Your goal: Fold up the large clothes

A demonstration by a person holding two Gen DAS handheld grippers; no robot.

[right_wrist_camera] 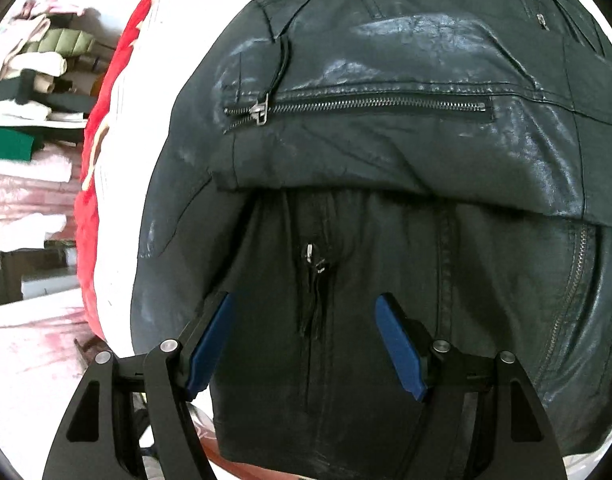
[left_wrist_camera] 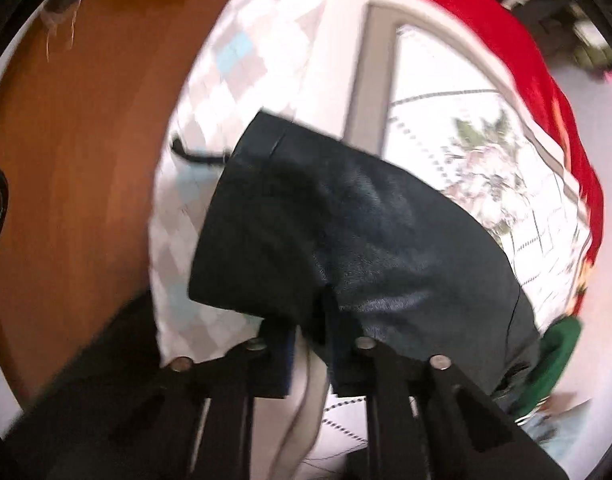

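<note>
Leather jacket (right_wrist_camera: 386, 152) lying on the bedspread (left_wrist_camera: 446, 92), my left tool (left_wrist_camera: 310, 344) pinching its sleeve (left_wrist_camera: 306, 220), my right tool (right_wrist_camera: 304, 344) hovering wide apart.

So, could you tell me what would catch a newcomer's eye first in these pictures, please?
A black leather jacket fills the right wrist view, a sleeve with a silver zipper folded across it. The left hand-held gripper pinches a jacket part above white patterned bedding; the right hand-held gripper hovers open.
</note>
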